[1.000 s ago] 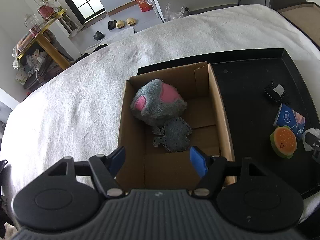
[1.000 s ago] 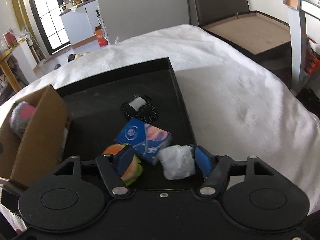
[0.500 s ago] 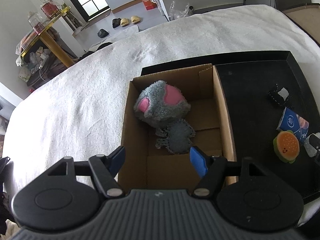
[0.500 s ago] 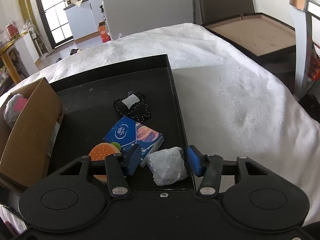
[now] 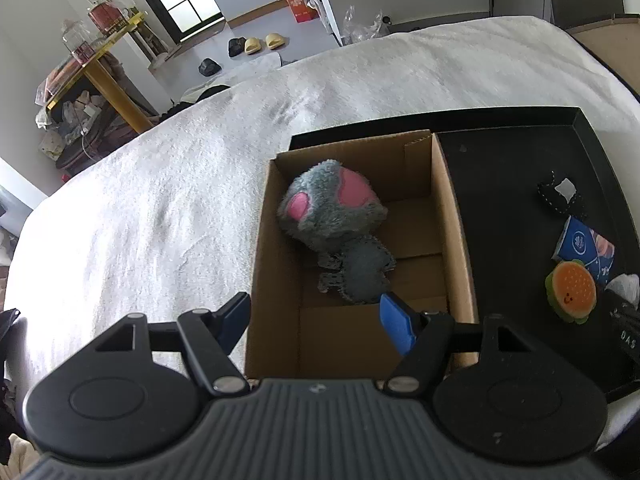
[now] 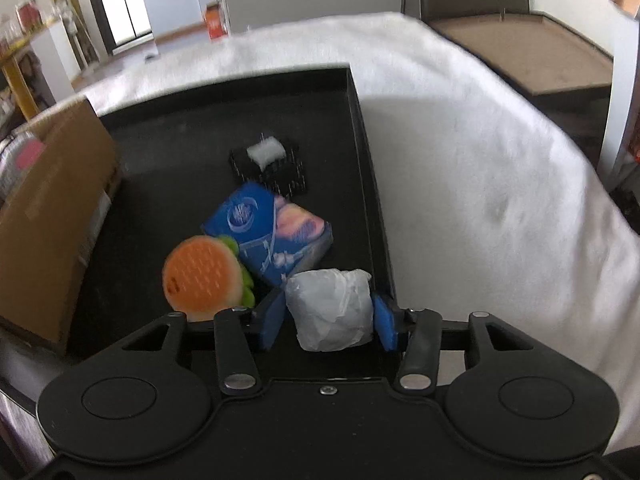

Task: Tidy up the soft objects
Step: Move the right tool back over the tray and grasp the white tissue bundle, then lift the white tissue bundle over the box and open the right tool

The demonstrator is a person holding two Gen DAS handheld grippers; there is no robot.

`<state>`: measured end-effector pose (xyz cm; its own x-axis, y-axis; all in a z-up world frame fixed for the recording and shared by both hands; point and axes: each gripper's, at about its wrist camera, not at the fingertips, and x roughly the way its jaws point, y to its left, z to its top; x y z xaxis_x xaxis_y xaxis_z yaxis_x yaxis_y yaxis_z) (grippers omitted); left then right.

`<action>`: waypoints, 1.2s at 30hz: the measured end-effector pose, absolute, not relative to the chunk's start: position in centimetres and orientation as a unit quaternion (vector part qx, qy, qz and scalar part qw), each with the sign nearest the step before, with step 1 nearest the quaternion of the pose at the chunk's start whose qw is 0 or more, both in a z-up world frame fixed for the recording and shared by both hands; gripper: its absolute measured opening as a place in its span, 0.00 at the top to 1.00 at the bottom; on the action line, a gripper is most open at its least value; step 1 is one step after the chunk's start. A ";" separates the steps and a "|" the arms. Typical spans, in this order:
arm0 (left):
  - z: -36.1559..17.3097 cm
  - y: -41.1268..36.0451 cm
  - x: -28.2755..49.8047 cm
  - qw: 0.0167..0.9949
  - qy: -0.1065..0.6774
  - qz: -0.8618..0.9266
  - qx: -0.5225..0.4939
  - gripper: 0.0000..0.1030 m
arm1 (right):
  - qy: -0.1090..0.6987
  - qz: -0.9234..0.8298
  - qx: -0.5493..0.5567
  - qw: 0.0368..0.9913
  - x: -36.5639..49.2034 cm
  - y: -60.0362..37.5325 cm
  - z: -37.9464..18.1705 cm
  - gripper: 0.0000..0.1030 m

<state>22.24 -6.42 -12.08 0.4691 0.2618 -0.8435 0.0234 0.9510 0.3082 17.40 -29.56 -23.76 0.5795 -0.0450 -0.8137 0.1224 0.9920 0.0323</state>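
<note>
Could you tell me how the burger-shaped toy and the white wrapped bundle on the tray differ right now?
The burger toy is orange with green edging and a dimpled top; the white bundle is plain, crinkled and wrapped in plastic. The burger toy lies free on the black tray, while the white bundle sits between the blue pads of the right claw, whose jaws have just been closing on it. The burger toy is round and flattish; the bundle is blocky. Both are outside the cardboard box.

L cam: on my left claw, angled down, close over box (image 5: 352,240).
R cam: on my right claw, angled down, close over tray (image 6: 360,168).
Shared: box, tray, burger (image 5: 571,295).
</note>
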 end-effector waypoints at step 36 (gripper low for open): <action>-12.1 1.2 21.6 0.867 0.494 0.045 0.040 0.32 | 0.356 -0.022 0.002 0.934 17.3 -23.1 -15.5 0.56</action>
<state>21.62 1.21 -12.15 0.5069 0.1175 -0.8539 -0.0381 0.9927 0.1140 17.30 -23.06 -15.53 0.7456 -0.0392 -0.6653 0.0419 0.9991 -0.0119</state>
